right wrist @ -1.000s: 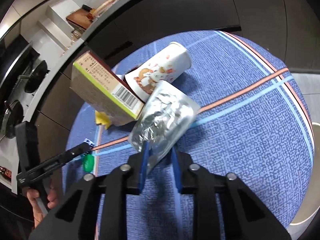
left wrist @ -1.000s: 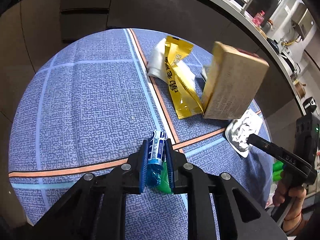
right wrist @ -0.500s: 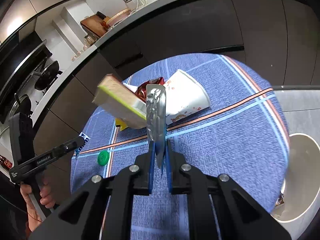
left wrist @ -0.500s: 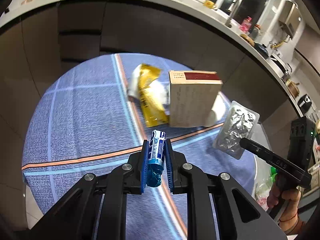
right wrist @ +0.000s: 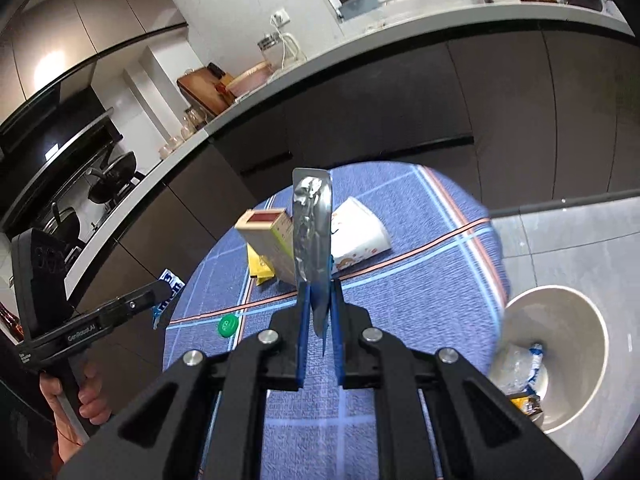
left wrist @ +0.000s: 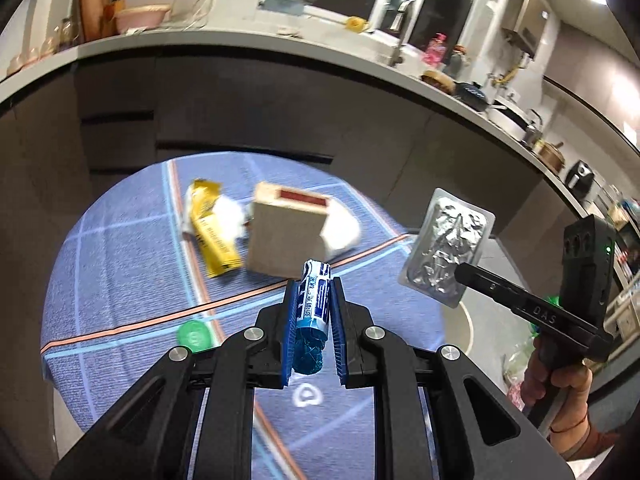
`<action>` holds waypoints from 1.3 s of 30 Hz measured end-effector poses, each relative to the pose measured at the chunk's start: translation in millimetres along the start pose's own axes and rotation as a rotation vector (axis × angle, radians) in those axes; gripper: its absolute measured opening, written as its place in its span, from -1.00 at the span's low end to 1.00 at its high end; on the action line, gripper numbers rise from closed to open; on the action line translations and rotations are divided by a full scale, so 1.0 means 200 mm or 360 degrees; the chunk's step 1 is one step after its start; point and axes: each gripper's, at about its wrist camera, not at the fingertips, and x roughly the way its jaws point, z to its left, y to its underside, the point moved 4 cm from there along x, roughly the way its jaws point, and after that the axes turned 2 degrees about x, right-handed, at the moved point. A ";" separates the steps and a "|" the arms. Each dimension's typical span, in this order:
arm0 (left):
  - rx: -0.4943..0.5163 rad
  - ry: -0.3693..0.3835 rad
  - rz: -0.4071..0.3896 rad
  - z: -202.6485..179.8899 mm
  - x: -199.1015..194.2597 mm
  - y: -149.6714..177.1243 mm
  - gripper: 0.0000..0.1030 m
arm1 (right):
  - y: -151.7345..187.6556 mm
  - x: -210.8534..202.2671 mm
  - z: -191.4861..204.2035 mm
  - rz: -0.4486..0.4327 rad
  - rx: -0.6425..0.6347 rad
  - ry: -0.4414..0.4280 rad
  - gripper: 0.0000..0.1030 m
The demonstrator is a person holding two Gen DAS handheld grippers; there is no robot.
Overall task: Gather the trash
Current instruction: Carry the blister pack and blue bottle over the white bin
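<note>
**Both grips loaded above the round table**

My left fingers [left wrist: 289, 336] are pressed together on a blue-and-white wrapper [left wrist: 314, 312], crumpled at its lower end and sticking up past the pads. The left gripper [left wrist: 312, 322] carries it in the air above the near part of the table [left wrist: 120, 264], which wears a blue cloth with orange and pale blue stripes. My right fingers [right wrist: 303, 320] are clamped on the lower edge of a silver foil blister sheet [right wrist: 312, 236], which stands nearly upright and edge-on in the right gripper [right wrist: 319, 322]. From the left wrist view the same sheet shows its crinkled face, off the table's right edge.

Below the left gripper, near the table's near left edge, a green bottle cap [left wrist: 193, 335] lies beside the crossing of the stripes. Further in, around the middle of the table, a tan cardboard box [left wrist: 286, 236] with a red end panel stands tilted. A yellow wrapper [left wrist: 211, 232] lies to its left with something white and crumpled just beside it, and a white paper cup [right wrist: 360, 236] with printed pictures lies on its side at the box's right.

On the grey tiled floor beside the table's right edge stands a round pale bin [right wrist: 592, 320] with a few scraps at the bottom. Dark cabinets under a pale kitchen counter [left wrist: 240, 46] curve behind the table.
</note>
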 end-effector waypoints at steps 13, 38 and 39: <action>0.0197 0.0241 0.0015 -0.48 0.11 -0.01 -0.71 | 0.03 -0.36 -0.30 -0.0128 0.0063 0.0197 -0.78; 0.0363 0.0532 0.0469 -1.14 0.94 0.23 -0.71 | 0.45 -0.24 -1.12 0.0186 0.0442 0.0492 -0.78; 0.0369 0.0531 0.0493 -1.15 0.98 0.24 -0.71 | 0.47 -0.22 -1.13 0.0204 0.0450 0.0485 -0.78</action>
